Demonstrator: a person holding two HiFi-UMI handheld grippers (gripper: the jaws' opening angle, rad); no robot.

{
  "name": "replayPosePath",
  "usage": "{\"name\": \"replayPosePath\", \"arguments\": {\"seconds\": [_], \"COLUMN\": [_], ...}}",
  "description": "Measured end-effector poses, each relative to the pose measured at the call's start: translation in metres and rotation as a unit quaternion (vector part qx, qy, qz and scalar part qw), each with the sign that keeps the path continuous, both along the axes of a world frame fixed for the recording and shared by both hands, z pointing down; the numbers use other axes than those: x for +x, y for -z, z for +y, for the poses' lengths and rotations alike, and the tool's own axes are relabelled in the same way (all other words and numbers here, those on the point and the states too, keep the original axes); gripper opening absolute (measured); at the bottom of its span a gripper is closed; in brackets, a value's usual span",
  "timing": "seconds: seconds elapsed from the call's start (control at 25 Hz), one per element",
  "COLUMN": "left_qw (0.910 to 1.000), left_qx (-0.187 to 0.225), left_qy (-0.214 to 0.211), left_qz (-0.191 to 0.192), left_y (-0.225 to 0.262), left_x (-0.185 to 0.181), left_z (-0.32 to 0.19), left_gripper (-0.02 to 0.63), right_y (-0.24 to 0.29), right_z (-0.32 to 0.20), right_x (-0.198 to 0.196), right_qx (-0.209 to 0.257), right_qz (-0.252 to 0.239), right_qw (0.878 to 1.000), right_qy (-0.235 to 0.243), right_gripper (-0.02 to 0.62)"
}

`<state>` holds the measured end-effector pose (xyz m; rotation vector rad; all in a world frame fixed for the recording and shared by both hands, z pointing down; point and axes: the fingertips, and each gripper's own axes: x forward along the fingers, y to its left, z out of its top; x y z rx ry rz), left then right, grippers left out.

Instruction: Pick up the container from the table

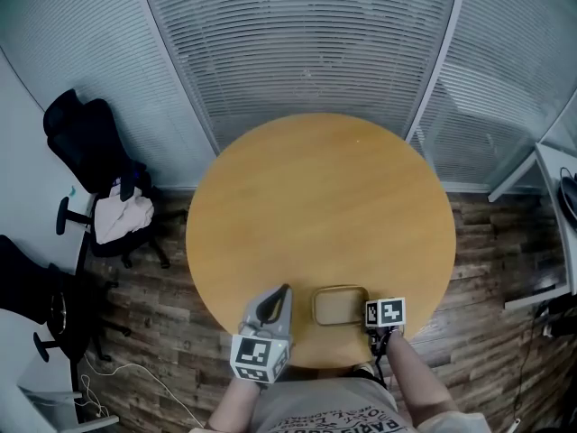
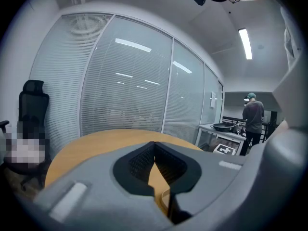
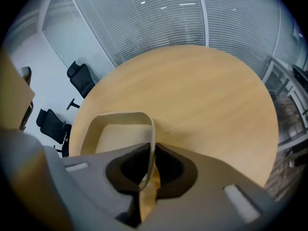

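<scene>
A shallow tan container [image 1: 340, 307] with rounded corners rests on the round wooden table [image 1: 315, 197], close to its near edge. My right gripper [image 1: 374, 321] points steeply down at the container's right side. In the right gripper view the container [image 3: 113, 134] lies just ahead, and its thin side wall runs between the right gripper's [image 3: 153, 150] pads, which press on it. My left gripper [image 1: 283, 291] hovers just left of the container, apart from it. In the left gripper view, the left gripper's [image 2: 154, 146] jaws meet with nothing between them.
Black office chairs [image 1: 90, 152], one with clothes on it, stand on the wood floor left of the table. Glass walls with blinds [image 1: 306, 43] curve behind it. A white desk edge [image 1: 554, 197] is at the right. A person [image 2: 253, 117] stands far off beside a side table holding a pan [image 2: 224, 126].
</scene>
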<state>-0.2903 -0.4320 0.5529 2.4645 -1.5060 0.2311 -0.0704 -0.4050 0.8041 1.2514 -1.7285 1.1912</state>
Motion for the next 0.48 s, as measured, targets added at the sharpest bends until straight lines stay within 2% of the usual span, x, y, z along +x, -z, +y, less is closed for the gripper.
{"name": "replayPosePath", "arguments": {"seconds": [0.28,0.48], "left_qw": [0.9999,0.9995], "left_qx": [-0.002,0.003], "left_qy": [0.01,0.025], "left_qz": [0.008,0.018], "left_y": [0.005,0.011], "left_x": [-0.007,-0.017], "left_z": [0.002,0.002], "left_gripper": [0.008,0.008], "right_y": [0.008,0.049], "right_z": [0.0,-0.008], "right_x": [-0.002,-0.005], "right_qx": [0.018,0.074], "right_qz": [0.01,0.006], "right_qw": [1.0,0.997], "right_qy": [-0.002,-0.01], "right_gripper": [0.008,0.008]}}
